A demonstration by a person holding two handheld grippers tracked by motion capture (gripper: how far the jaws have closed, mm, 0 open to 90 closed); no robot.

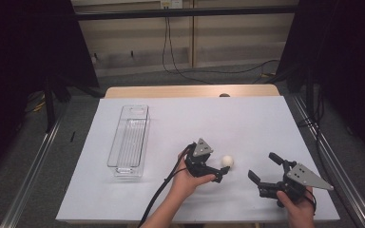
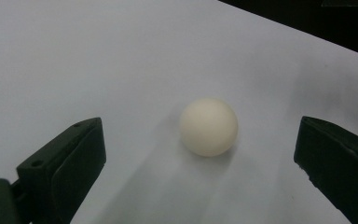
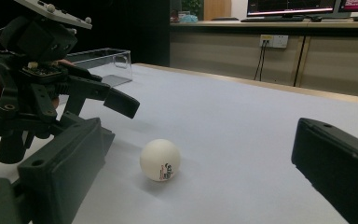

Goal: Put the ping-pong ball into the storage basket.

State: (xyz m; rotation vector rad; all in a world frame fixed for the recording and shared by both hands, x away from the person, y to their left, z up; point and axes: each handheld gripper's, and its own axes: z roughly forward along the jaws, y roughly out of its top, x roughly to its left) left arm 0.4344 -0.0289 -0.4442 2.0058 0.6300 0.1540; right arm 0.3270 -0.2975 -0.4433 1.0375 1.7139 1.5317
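- The left gripper [image 1: 218, 175] has its jaws spread wide and grasps nothing; the ball [image 2: 208, 126] lies between them on the white table [image 1: 247, 123], a little further forward than the jaw tips, and it touches neither jaw.
- The step in hand seems to be the pickup of the ball with this gripper. To do it well, the person should push the gripper a little more forward, until the widest part of the ball is level with the pads, and only then press the jaws together.
- The closing should be slow and even from both sides, because a round light ball will probably roll away if one jaw touches it first.
- The right gripper [image 1: 264, 176] is also released and holds nothing; it rests well apart from the ball, on the person's right side, and points towards it.
- The ball is small, smooth and cream white, with a little printed mark low on one side in the right gripper view; the print is too small to read, it is perhaps a table tennis ball.
- Further away, on the left part of the table, a clear plastic box [image 1: 129, 140] stands open and seems empty.
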